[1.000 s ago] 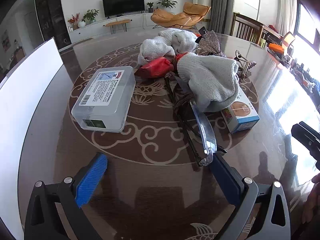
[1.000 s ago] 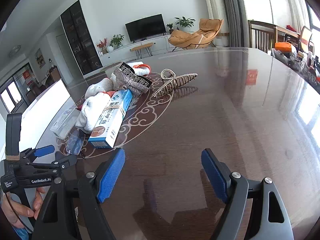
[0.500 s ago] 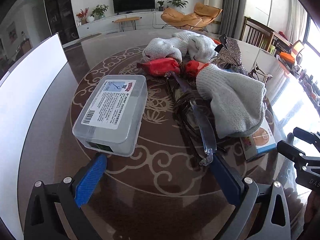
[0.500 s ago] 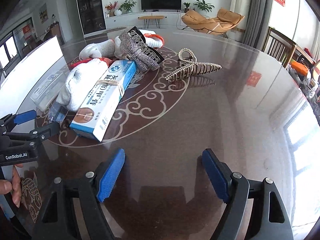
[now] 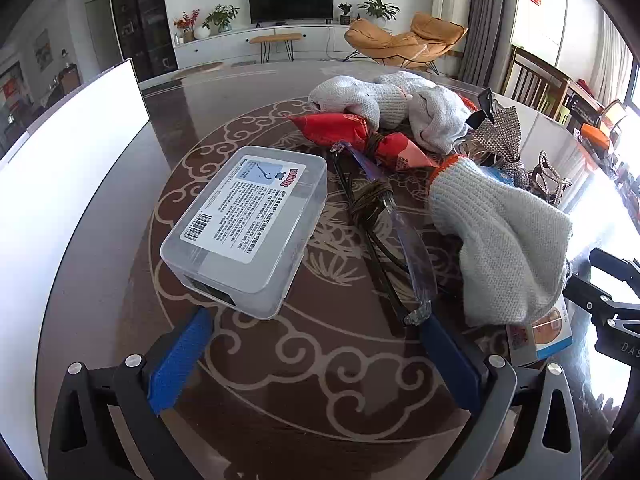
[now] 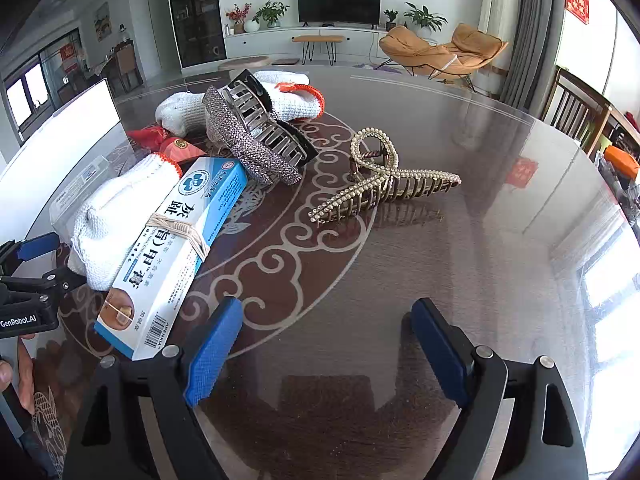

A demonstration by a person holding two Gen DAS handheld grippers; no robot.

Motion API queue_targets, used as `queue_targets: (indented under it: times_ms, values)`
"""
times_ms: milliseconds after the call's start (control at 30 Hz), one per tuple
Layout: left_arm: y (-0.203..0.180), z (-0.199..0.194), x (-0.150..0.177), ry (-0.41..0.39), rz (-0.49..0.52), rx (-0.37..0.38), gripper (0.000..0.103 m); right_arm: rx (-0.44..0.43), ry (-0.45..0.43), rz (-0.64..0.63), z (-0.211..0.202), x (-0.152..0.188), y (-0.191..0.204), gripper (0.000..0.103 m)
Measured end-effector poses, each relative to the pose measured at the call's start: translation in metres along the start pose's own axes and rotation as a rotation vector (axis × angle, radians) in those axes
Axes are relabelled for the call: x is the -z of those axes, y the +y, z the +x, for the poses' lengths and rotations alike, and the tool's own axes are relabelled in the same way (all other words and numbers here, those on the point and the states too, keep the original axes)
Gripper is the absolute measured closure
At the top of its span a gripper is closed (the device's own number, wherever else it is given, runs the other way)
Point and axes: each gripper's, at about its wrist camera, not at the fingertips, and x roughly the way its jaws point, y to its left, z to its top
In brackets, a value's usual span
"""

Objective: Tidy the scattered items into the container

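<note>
Dark patterned table [image 5: 320, 360], television [image 6: 339, 3], orange lounge chair [image 6: 440, 54], potted plants [image 6: 270, 14]

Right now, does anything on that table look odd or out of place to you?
Mostly the jumble: a knit glove is draped over the blue-and-white box, which has a rubber band around it. The safety glasses lie wedged beside the glove. Nothing looks spilled or broken. Both grippers, left and right, are open and empty.

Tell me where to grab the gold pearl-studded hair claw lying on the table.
Grip the gold pearl-studded hair claw across its narrow crossed waist behind the teeth, coming from above with the right gripper. It lies flat and alone on the table, so both fingers have room.
</note>
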Motion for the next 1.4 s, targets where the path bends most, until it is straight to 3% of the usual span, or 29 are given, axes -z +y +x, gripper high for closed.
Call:
queue_targets:
  times_ms: [467,767,1400]
  values:
    - [0.001,0.0,0.0,0.0,0.0,0.0,0.0,0.0,-0.001,0.0,0.0,0.0,0.0,0.015]
    - [0.011,0.019,-0.025,0.003,-0.045,-0.034,0.0,0.0,-0.001,0.001,0.0,0.001,0.0,0.015]
    - [0.015,0.019,-0.018,-0.002,-0.045,-0.035,0.0,0.0,-0.001,0.001,0.0,0.001,-0.001,0.015]
